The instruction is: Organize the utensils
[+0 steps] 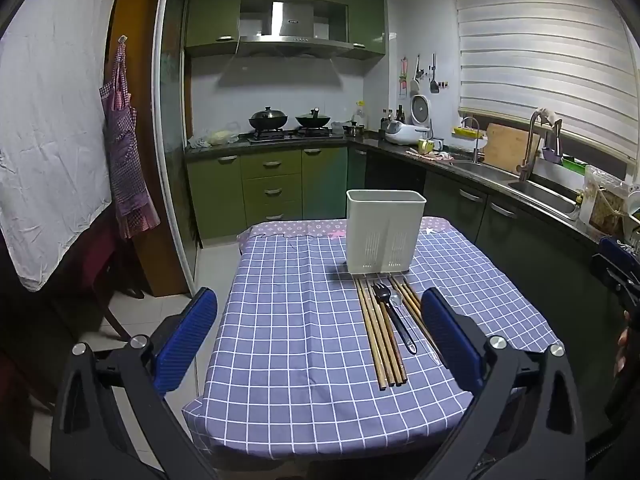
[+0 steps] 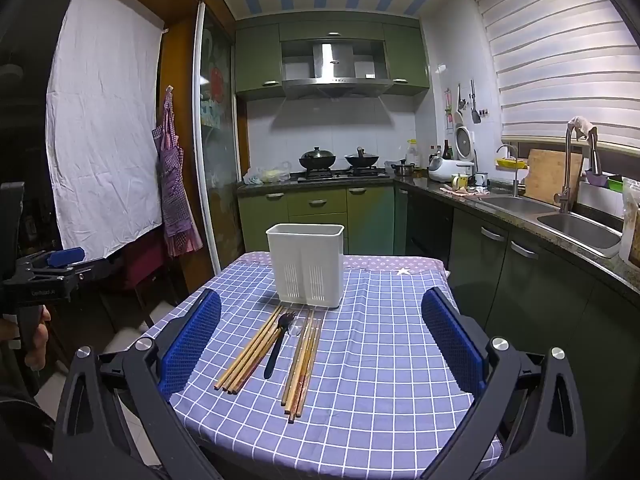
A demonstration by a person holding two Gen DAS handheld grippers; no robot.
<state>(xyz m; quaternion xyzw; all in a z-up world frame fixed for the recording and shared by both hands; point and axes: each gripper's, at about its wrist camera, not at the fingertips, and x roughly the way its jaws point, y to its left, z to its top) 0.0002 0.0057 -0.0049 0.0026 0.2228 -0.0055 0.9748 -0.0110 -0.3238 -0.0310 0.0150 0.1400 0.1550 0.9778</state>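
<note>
Chopsticks (image 2: 248, 356) w/ fork (image 2: 278, 344) are laid lengthwise toward holder (image 2: 306, 264) — nearer right gripper (image 2: 320, 340). Left gripper (image 1: 320, 332) and right are held wide open, empty.

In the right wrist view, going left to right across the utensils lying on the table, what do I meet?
Left bundle of chopsticks → black fork → right bundle of chopsticks. All lie flat on the checked tablecloth, in front of the white holder.
</note>
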